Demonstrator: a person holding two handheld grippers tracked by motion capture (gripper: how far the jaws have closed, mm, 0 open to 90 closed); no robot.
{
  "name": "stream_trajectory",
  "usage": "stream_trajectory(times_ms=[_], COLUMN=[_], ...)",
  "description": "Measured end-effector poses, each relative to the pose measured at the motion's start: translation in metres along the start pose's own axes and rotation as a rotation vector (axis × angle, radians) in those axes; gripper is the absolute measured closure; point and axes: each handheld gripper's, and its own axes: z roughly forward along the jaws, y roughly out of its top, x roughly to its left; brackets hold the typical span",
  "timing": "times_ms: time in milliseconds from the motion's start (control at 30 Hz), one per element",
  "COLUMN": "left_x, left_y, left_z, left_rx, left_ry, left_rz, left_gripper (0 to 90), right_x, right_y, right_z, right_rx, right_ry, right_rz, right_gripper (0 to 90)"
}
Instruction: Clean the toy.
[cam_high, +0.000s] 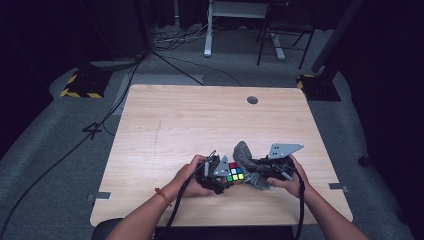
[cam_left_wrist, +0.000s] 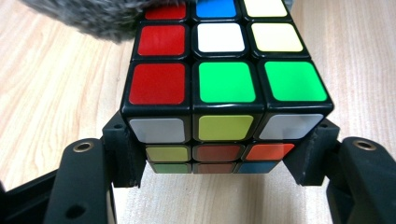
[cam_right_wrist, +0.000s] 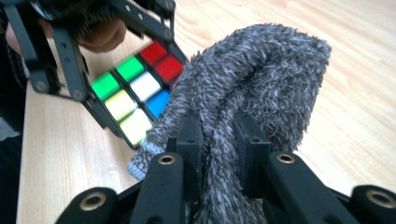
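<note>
1. The left gripper (cam_high: 218, 172) is clamped on the cube (cam_left_wrist: 224, 88): in the left gripper view its two black jaws press the cube's lower layers from either side, holding it just above the bench (cam_left_wrist: 51, 107)
2. The right gripper (cam_high: 260, 169) is pinched tight on a grey fuzzy cloth (cam_right_wrist: 252, 88); in the right gripper view the pads bite into a fold of it, and the loose end bulges past them toward the cube (cam_right_wrist: 135, 93)
3. In the high view both grippers meet near the bench's front edge, about midway along it, with the cube (cam_high: 235, 172) between the hands and the cloth (cam_high: 246, 154) touching its right side
4. The step in hand looks like wiping the cube: the cloth already lies over the far corner of its top face, as the left gripper view shows at the upper left (cam_left_wrist: 88, 16)
5. The next move, as I judge it, calls for dragging the cloth across the coloured tiles while the left grip stays firm, so the cube neither turns nor slips between the pads
6. Hidden: the cube's underside and far faces, and the tiles under the cloth
7. Cut off: the cube's top row in the left gripper view
8. Hard to tell: whether the cube rests on the bench or hangs clear of it, and how much of the cloth trails below the right hand (cam_high: 290, 181)
</note>
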Motion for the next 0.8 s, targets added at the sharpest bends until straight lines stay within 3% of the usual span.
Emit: stream_trajectory(times_ms=[167,233,367,600,733,800], left_x=[0.002,0.002,0.002,0.004,0.002,0.001], left_y=[0.001,0.001,-0.001,-0.001,0.000,0.000], left_z=[-0.012,-0.014,-0.012,-0.012,-0.008,-0.006], left_rx=[-0.053,-0.064,-0.060,-0.071,-0.042,-0.036], left_ry=[0.004,-0.004,-0.014,-0.031,-0.031,-0.026], left_rz=[-0.022,-0.028,-0.030,-0.029,-0.022,-0.013], left_gripper=[34.0,34.0,33.9,33.7,32.9,32.9], right_x=[-0.001,0.001,0.008,0.010,0.012,0.015], right_y=[-0.007,-0.007,-0.004,-0.003,-0.002,0.000], right_z=[0.004,0.004,0.004,0.003,0.001,0.002], right_rx=[0.043,0.030,-0.002,-0.028,-0.046,-0.036], right_ry=[0.021,0.049,0.102,0.131,0.154,0.142], right_rz=[-0.001,-0.009,-0.028,-0.041,-0.048,-0.068], right_gripper=[75.2,75.3,75.6,75.8,76.0,76.0])
